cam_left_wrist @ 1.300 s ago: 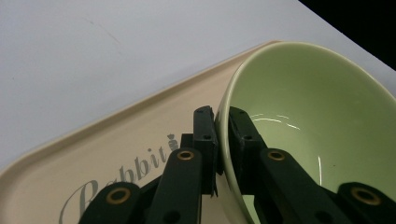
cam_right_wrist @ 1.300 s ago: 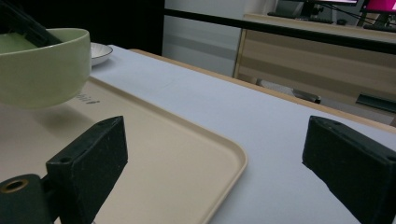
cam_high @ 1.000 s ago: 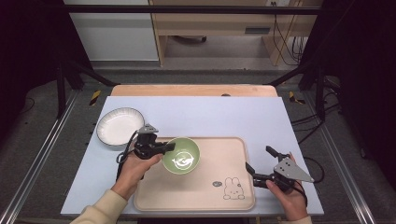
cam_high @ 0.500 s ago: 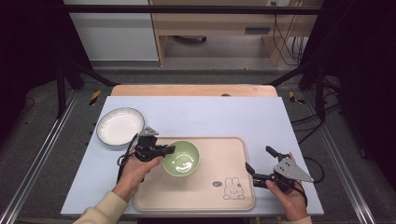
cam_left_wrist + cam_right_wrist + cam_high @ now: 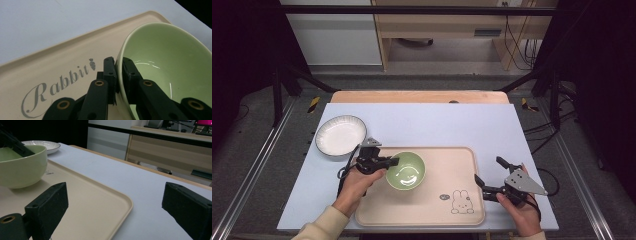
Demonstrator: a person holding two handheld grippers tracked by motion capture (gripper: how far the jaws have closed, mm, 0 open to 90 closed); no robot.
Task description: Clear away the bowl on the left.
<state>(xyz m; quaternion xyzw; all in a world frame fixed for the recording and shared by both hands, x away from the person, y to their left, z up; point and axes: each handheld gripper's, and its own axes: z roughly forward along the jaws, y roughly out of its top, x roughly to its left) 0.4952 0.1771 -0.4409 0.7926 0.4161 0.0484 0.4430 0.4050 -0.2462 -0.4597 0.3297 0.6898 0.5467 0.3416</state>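
The left hand-held gripper [image 5: 388, 161] is clamped on the near-left rim of the green bowl [image 5: 406, 170], one jaw inside the wall and one outside, so the bowl lies directly ahead of it, to its right, over the left half of the beige tray [image 5: 447, 210]. The bowl looks slightly tipped, though whether its base is clear of the tray is hard to tell. The white plate [image 5: 340, 135] sits on the tabletop [image 5: 437, 122] just behind the left hand. The right hand-held gripper [image 5: 491, 177] rests spread wide and empty off the tray's right edge, well apart from the bowl.
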